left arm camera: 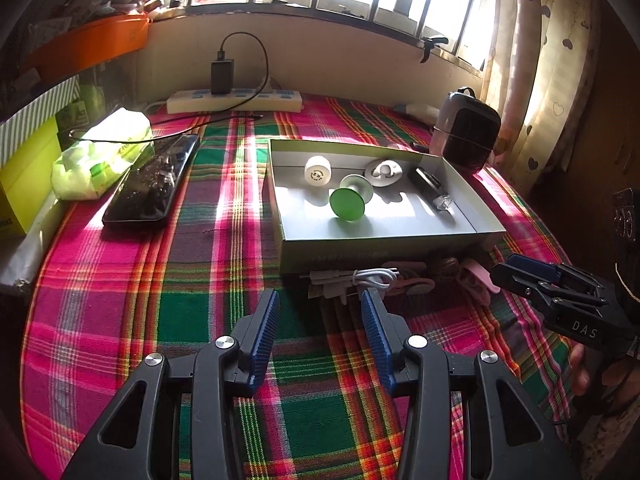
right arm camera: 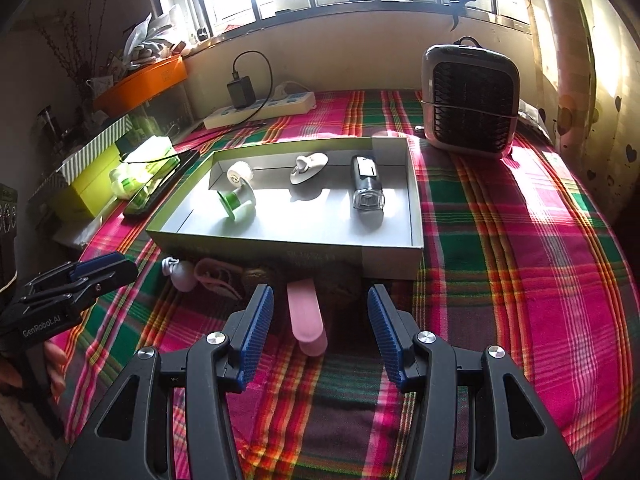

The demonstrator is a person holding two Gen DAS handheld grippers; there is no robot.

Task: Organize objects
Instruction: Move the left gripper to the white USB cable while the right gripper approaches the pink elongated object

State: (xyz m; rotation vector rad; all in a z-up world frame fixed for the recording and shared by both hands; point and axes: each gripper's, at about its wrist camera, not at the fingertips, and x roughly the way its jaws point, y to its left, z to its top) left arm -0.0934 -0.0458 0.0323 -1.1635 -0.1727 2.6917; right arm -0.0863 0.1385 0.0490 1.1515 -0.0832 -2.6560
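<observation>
Both tools are empty right now. The left tool [left arm camera: 320, 300] has its blue ribbed jaws spread with only plaid cloth between them, and the right tool [right arm camera: 320, 298] is about half open with a pale pink plastic stick-shaped gadget with rounded ends [right arm camera: 306, 320] lying flat on the worktop [right arm camera: 520, 280] between its jaws, nothing pressing on it yet

That pink stick looks like the obvious next pick to me. I'd guess it's light, rigid and smooth, so a bit slippery. It points nearly straight away from the right tool, so closing across its narrow width near the middle should hold it level. Grab the rounded near end and it'll probably pivot or squirt out

Just ahead of the left tool there's a coiled white charging cable [left arm camera: 360, 278], soft and floppy, so pinch the bundled part rather than a loose end or it'll unravel and trail. Further ahead-left of the right tool there's a small white rounded piece [right arm camera: 180, 274] and a pinkish looped bit [right arm camera: 218, 278] I can't make out properly. They sit in shadow against the box wall

The shallow grey cardboard box [right arm camera: 384, 258] sits just beyond all that and already holds a green-and-white spool [right arm camera: 236, 200], a white roll [right arm camera: 239, 174], a white oval holder [right arm camera: 308, 168] and a black-and-clear gadget [right arm camera: 367, 190]. The cardboard is light, so bumping its front wall would probably shove it
</observation>
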